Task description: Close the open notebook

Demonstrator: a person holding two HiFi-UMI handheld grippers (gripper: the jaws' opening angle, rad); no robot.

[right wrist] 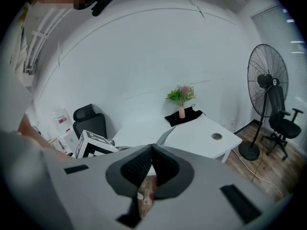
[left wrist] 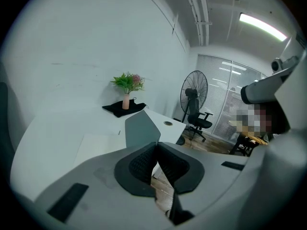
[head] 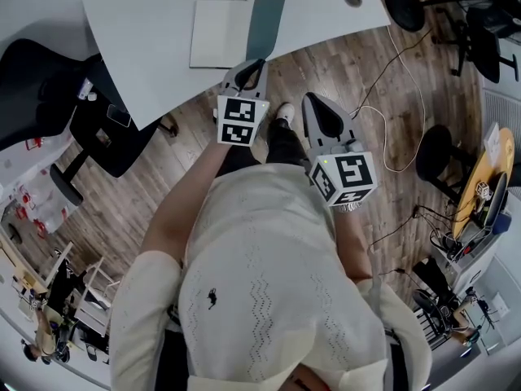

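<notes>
White desk [head: 138,31] bears the open notebook [head: 220,32] just ahead of left gripper [head: 256,65] and right gripper [head: 316,104], both closed on nothing.

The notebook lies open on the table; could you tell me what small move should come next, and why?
Probably ease the left gripper forward to the grey cover of the notebook: its jaws are shut and empty, just short of that cover, and the right gripper sits farther back.

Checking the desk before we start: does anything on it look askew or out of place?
Only the notebook. It lies open near the edge of the desk, and its grey cover stands half raised instead of lying flat. Nothing looks spilled or damaged.
</notes>
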